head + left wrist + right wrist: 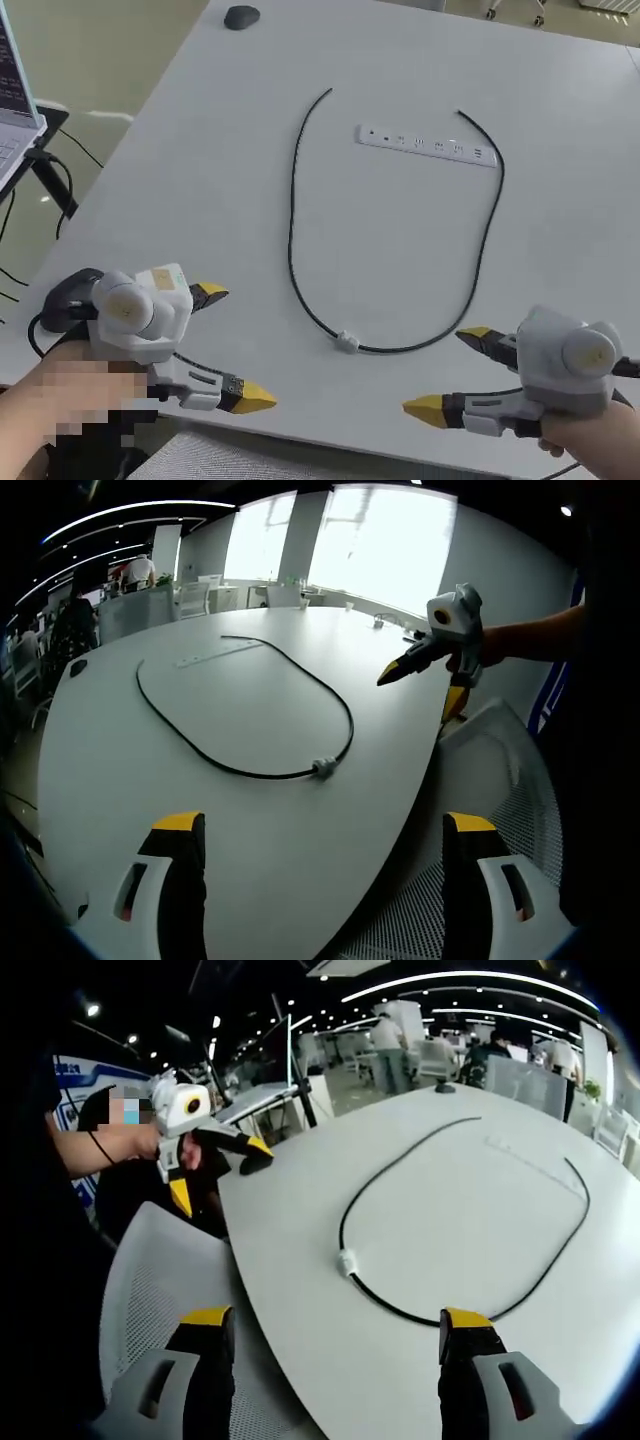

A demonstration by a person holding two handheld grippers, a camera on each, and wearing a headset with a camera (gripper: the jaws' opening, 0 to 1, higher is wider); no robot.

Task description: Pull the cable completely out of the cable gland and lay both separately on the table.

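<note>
Cable gland [346,341] on the U-bend of the cable [292,200], near the table's [200,180] near edge. It lies between my left gripper [248,346] and right gripper [432,371], about equally near both. Both grippers' jaws spread wide, empty. The gland's axis seems to follow that edge.

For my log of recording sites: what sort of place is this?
Likely an open-plan office: a large white rounded table, a long white power strip on it, a white mesh office chair.

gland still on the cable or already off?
Still on. The white cable gland sits mid-loop on the black cable, which runs out of it on both sides, lying on the table.
</note>
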